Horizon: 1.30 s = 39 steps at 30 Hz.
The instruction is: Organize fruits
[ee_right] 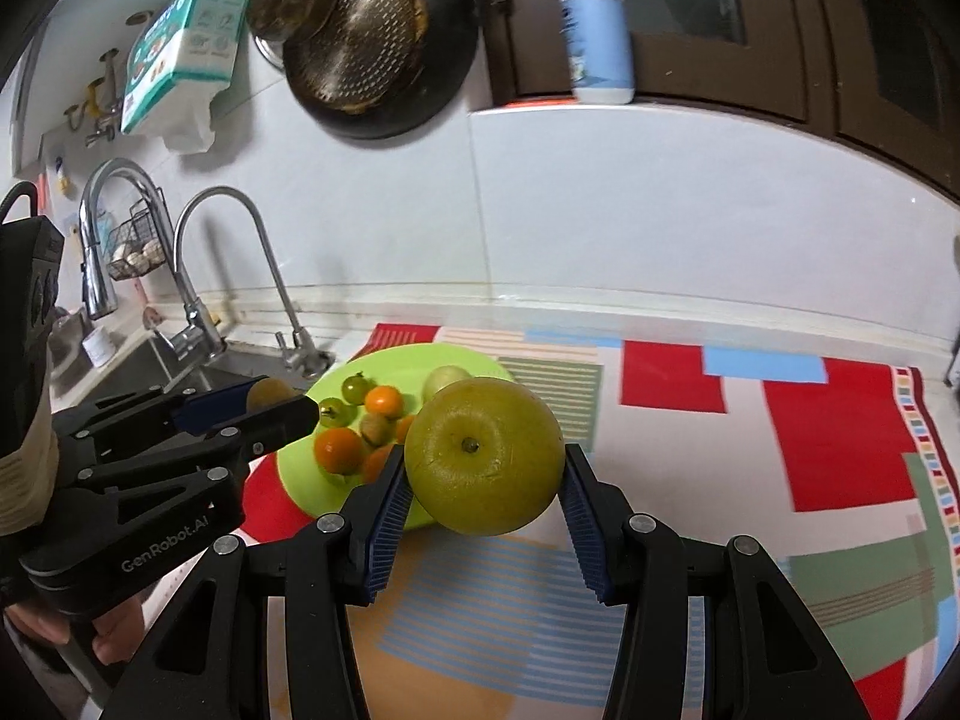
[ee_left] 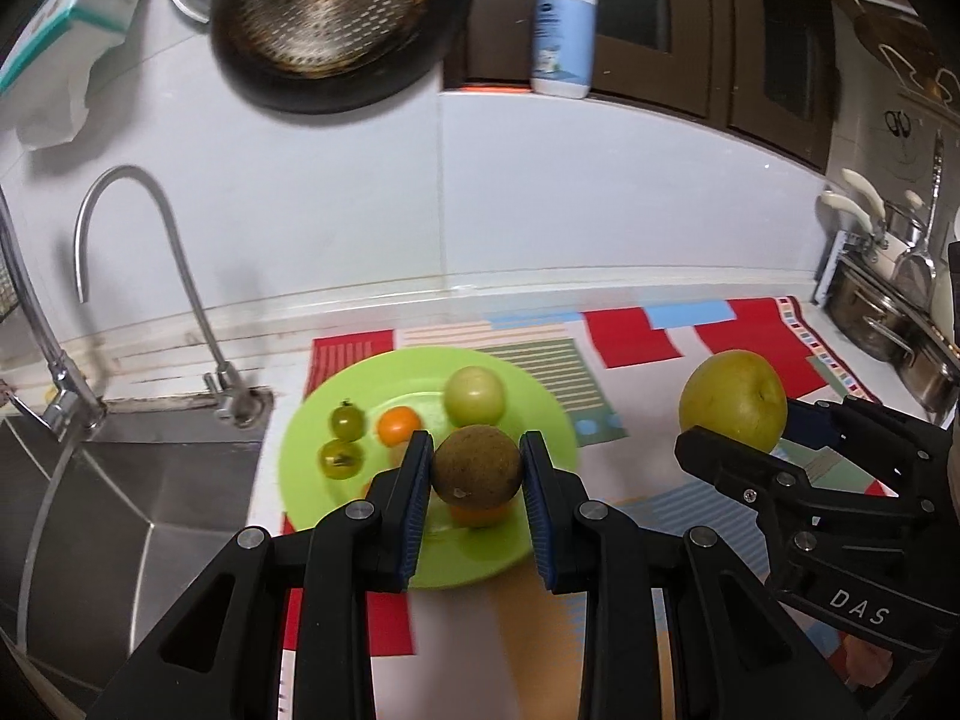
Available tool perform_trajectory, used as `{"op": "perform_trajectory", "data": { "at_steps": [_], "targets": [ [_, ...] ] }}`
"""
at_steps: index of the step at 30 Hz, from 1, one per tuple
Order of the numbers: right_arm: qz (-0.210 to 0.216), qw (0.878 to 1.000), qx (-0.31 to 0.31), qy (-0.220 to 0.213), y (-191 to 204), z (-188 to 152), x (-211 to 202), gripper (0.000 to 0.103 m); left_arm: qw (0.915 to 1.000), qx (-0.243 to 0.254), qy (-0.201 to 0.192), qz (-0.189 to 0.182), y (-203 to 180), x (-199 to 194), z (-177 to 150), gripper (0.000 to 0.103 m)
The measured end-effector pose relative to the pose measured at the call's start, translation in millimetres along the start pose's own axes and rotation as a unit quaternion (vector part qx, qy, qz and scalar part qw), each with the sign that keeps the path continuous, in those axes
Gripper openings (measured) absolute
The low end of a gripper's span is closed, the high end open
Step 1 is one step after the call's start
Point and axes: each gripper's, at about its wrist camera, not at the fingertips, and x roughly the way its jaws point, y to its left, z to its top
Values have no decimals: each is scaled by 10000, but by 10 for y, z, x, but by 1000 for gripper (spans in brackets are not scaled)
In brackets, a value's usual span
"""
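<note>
My left gripper is shut on a brown round fruit and holds it above the near part of a green plate. The plate carries two small green tomatoes, an orange tomato, a pale green fruit and more orange fruit partly hidden under the brown one. My right gripper is shut on a large yellow-green pear, held above the patterned mat just right of the plate. The pear also shows in the left wrist view.
A steel sink with two taps lies left of the plate. A colourful mat covers the counter. Pans hang on the white wall; a lotion bottle stands on a ledge. Steel pots sit far right.
</note>
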Motion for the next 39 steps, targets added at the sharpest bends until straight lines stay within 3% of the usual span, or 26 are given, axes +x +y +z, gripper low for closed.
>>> {"op": "perform_trajectory", "data": {
  "at_steps": [9, 23, 26, 29, 31, 37, 39],
  "targets": [
    [16, 9995, -101, 294, 221, 49, 464, 50, 9997, -71, 213, 66, 339, 313, -3, 30],
    [96, 9968, -78, 792, 181, 60, 1134, 50, 9982, -44, 589, -47, 518, 875, -19, 30],
    [139, 9959, -24, 894, 168, 49, 1217, 50, 9983, -26, 584, -35, 518, 902, -18, 35],
    [115, 9957, 33, 915, 160, 38, 1226, 52, 9986, 17, 530, -4, 514, 870, -7, 40],
    [126, 9968, 44, 782, 171, 48, 1161, 61, 9988, 47, 476, 44, 512, 816, -7, 41],
    [-192, 9984, 37, 523, 214, 65, 892, 63, 9995, 39, 265, 146, 526, 532, -22, 50],
    [-323, 9985, 118, 436, 216, 42, 759, 71, 9997, 85, 182, 163, 499, 420, -44, 54]
  ]
}}
